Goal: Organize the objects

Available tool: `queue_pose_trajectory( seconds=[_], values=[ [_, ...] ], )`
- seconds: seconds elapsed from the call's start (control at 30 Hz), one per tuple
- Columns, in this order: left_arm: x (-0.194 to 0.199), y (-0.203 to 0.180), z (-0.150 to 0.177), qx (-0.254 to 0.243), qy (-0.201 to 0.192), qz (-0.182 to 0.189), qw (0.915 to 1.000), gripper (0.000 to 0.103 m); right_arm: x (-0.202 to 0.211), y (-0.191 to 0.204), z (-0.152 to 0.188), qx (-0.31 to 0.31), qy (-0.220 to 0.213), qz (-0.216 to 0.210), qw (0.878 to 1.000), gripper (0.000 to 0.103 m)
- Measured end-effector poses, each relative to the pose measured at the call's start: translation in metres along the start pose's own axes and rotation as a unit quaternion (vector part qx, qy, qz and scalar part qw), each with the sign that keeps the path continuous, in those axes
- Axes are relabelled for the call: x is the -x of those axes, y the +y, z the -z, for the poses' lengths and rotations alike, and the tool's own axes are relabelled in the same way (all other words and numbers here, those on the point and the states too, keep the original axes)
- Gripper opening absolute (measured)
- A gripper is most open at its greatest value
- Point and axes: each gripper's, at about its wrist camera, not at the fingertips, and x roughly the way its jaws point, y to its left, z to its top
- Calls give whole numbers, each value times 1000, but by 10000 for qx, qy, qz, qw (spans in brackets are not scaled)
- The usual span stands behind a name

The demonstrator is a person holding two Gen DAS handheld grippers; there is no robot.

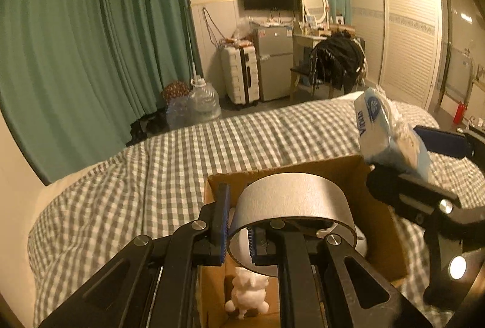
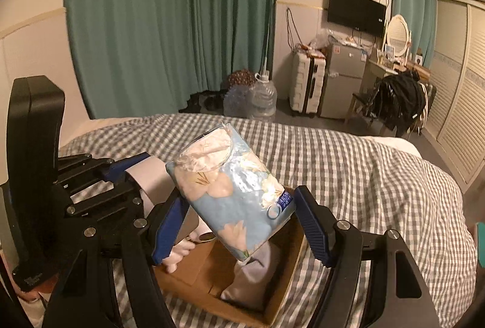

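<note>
Open brown cardboard box point(image 1: 376, 225) on the grey-and-white checked bed cover point(image 1: 157, 164), serving as the collection point. Already inside: small white animal figurine point(image 1: 248, 294) on the box floor, plus a pale rounded item, partly hidden and not identifiable.

Wide grey tape roll point(image 1: 291, 200) held above the box interior, one side of its wall pinched between the blue pads of the left tool point(image 1: 238, 234); jaws nearly together, one finger outside the ring and one inside. Not yet released.

Soft blue floral-print tissue pack in clear plastic wrap point(image 2: 233, 191) suspended over the box, tilted, clamped across its width between the blue pads of the right tool point(image 2: 239, 225); jaws moderately wide, set by the pack's width. Not yet released.

Progress estimate: at least one item stowed, two in transit directly above the box. Remaining, as judged: lowering and releasing of both items. No further loose objects visible on the bed.
</note>
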Motion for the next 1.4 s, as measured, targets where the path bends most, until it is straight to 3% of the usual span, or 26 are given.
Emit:
queue_pose_trajectory(
  seconds=[0.4, 0.73, 0.77, 0.83, 0.9, 1.0, 1.2, 1.4],
  values=[
    [-68, -15, 30, -210, 587, 51, 9980, 11, -71, -27, 18, -142, 589, 82, 9981, 70],
    [-73, -22, 41, -338, 770, 185, 9963, 13, -86, -39, 31, -475, 783, -2, 9958, 73],
    [-73, -23, 41, -332, 806, 223, 9959, 15, -85, -41, 32, -531, 742, -5, 9958, 73],
    [-75, -24, 41, -328, 921, 301, 9947, 29, -82, -43, 29, -611, 611, 6, 9963, 74],
    [-74, -25, 42, -323, 932, 301, 9947, 62, -76, -45, 27, -694, 449, 4, 9966, 77],
    [-69, -24, 39, -310, 855, 328, 9953, 74, -70, -47, 22, -763, 272, -30, 9967, 81],
    [-56, -24, 39, -324, 811, 397, 9954, 88, -65, -42, 20, -628, 199, 11, 9978, 86],
    [-28, -18, 36, -253, 575, 319, 9975, 89, -41, -36, 18, -578, 93, 124, 9982, 86]
  ],
)
